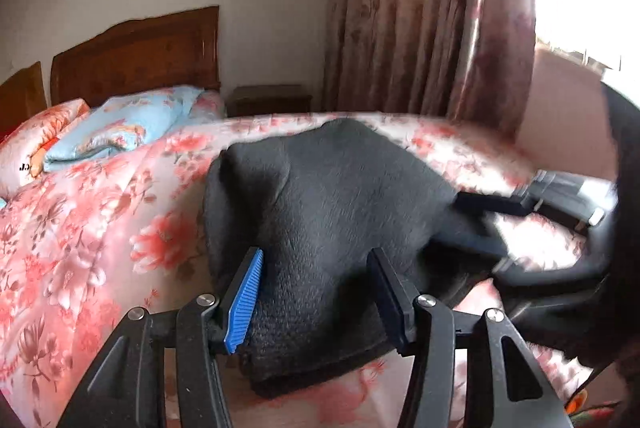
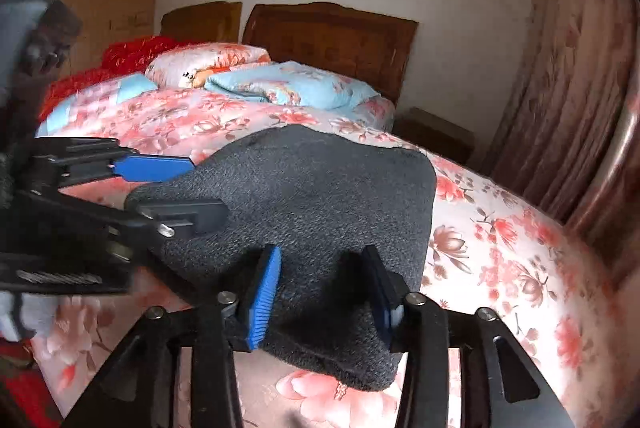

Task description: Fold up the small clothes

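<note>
Both grippers grasp a dark knitted garment [image 1: 320,196] above a floral bedspread [image 1: 100,220]: left gripper [image 1: 316,292], right gripper [image 2: 326,292].

The dark garment [image 1: 332,196] is filling the space ahead of both grippers. The floral bedspread [image 1: 92,228] is lying open around it; folded quilts [image 2: 288,84] are blocking farther ahead.

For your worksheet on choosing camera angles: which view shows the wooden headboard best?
The right wrist view. There the wooden headboard stands nearly whole above the pillows, with its carved top edge clear. In the left wrist view the headboard sits far off to the left, smaller and more warped by the lens, with pillows covering its lower part.
</note>
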Demonstrator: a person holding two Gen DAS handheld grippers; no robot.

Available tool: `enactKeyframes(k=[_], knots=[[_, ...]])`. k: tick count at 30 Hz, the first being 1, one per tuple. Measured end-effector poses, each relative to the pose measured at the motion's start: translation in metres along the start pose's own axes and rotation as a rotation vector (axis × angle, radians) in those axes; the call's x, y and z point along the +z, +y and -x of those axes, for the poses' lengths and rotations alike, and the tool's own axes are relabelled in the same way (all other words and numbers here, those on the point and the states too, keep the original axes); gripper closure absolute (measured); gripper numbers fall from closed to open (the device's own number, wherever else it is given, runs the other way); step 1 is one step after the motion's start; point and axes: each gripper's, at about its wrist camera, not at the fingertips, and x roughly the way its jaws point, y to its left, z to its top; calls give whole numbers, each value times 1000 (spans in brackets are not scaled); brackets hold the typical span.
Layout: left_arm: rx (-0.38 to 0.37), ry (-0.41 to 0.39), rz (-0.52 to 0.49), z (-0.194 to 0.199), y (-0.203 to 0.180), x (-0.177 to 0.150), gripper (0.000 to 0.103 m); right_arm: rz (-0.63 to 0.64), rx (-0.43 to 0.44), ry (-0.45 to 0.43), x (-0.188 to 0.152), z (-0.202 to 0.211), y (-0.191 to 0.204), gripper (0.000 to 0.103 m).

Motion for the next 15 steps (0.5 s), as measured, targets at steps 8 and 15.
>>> enactKeyframes(k=[8, 15], knots=[[-164, -154, 36, 37, -4, 25, 50, -94, 23, -12, 0, 3, -21, 0], [-136, -60, -21, -10, -6, 2, 58, -140, 77, -41, -7, 9, -27, 0]])
